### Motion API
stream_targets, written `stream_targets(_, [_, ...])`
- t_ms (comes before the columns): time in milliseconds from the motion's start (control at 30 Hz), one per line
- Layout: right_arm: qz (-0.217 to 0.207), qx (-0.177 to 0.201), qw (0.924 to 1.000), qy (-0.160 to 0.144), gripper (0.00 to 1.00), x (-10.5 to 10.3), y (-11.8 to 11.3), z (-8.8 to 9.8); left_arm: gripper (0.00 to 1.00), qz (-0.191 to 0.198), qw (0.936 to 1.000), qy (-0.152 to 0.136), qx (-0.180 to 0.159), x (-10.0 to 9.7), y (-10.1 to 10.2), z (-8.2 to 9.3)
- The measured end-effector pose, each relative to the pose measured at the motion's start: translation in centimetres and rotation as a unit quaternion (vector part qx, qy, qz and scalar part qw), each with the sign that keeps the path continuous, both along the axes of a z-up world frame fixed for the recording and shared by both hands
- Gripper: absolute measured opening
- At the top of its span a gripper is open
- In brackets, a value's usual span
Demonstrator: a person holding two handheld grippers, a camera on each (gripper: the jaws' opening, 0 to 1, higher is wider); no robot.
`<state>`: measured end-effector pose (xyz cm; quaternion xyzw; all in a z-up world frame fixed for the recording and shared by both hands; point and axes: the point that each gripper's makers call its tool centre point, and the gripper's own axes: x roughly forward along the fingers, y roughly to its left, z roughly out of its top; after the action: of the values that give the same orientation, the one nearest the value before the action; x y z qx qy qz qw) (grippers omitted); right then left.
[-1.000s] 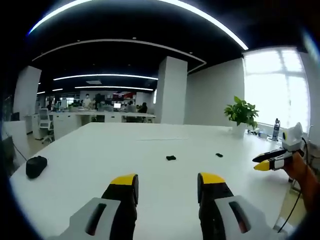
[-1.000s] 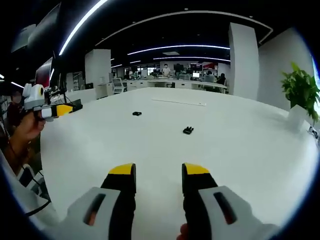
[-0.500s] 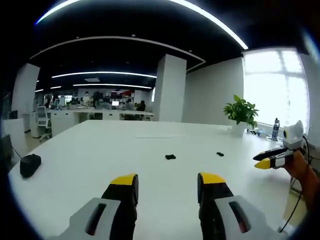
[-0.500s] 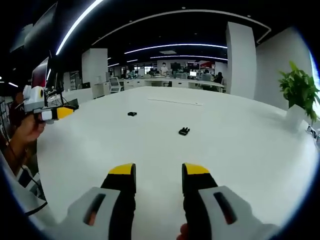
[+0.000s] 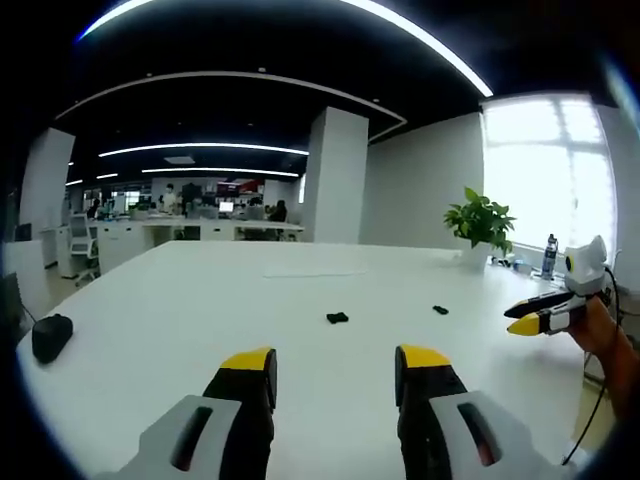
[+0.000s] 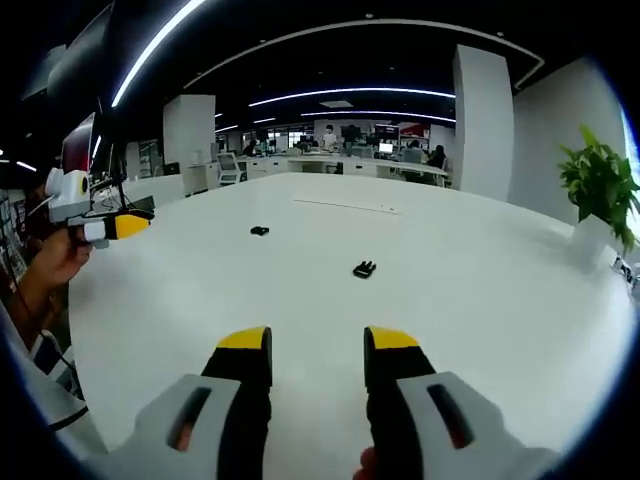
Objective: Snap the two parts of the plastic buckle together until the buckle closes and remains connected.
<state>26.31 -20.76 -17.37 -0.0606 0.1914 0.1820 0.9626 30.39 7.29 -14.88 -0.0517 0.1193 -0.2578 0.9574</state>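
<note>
White worktop point(image 5: 200, 310) carries two buckle halves point(image 5: 337, 318) point(image 5: 439, 310) well apart, potted plant point(image 5: 482, 228) far behind. Both tools point(image 5: 335, 372) point(image 6: 317, 352) hover empty, jaws apart; tiny halves could skid or twist when pinched.

Hand-held gripper point(image 5: 335, 365): grey body, black jaws, yellow tips.

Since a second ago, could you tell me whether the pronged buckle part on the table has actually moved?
No. In the right gripper view the pronged buckle part drifts left together with the other buckle part and the pillar, so the camera moved, not the buckle.

Black buckle parts point(image 6: 364, 269) point(image 6: 259, 231) lie apart
</note>
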Motion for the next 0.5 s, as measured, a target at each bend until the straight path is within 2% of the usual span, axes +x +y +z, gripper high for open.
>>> stream_targets(500, [0.007,-0.002,1.0000,0.003,0.36,1.3,0.4,0.1,0.47,-0.012,0.9999,0.000,0.005,1.1,-0.9,0.2])
